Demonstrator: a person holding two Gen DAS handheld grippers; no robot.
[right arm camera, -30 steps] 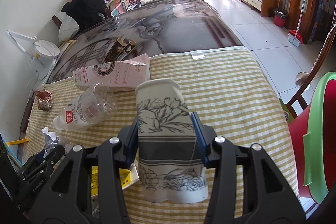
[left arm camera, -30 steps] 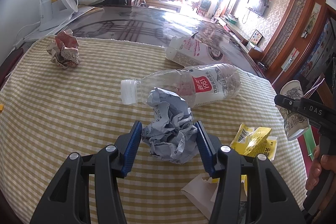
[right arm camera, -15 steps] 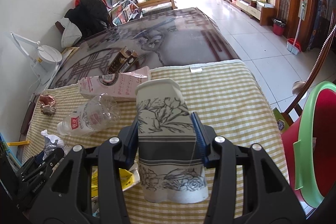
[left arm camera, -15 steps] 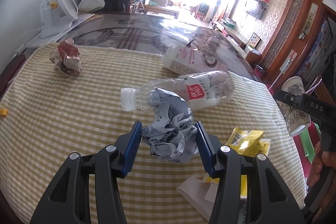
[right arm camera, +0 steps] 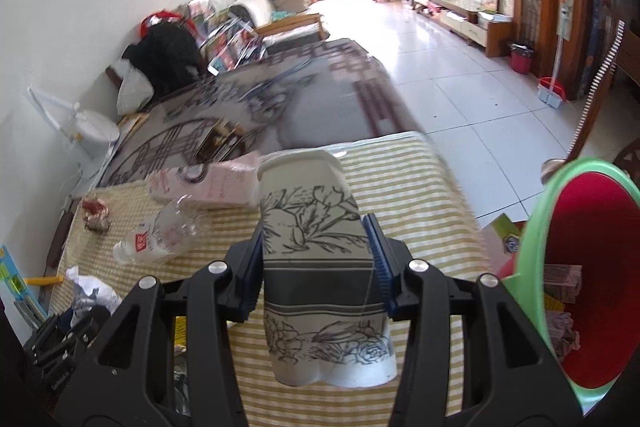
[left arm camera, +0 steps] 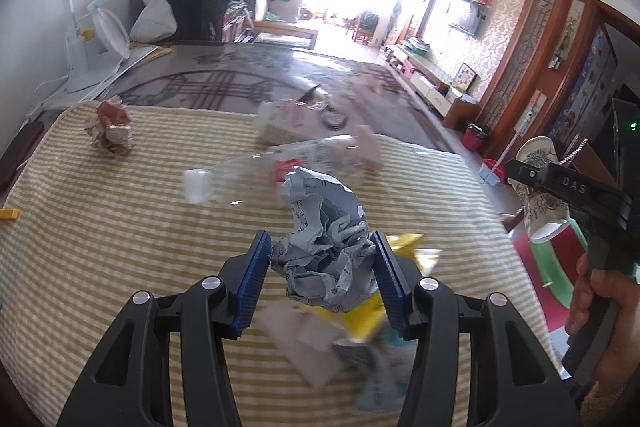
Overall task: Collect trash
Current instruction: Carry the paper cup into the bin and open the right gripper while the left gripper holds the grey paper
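The right gripper (right arm camera: pixel 316 263) pinches a paper cup (right arm camera: pixel 320 259) at mid-body, jaws closed partway and denting its wall. The cup is off the table, near its right edge, just short of the bin (right arm camera: pixel 576 267) with the green rim beside that edge. The left gripper (left arm camera: pixel 320 275) clamps a paper wad (left arm camera: pixel 324 247) between its blue pads, jaws narrowed to the wad's width, above the near-right part of the table (left arm camera: pixel 100 227).

The risk, as I judge it: the cup is soft and already crushed, so it could slip or buckle out of the pads before it clears the rim, landing on the floor. The wad is loosely crumpled; a fold could pull free. Both views are blurred, so a fast swing could clip the rim.

A bottle (left arm camera: pixel 272 171), a pink carton (left arm camera: pixel 288 123) near the far edge, a second wad (left arm camera: pixel 110 127) at the far-left corner, and yellow wrappers (left arm camera: pixel 404 247) under the left gripper remain on the table.
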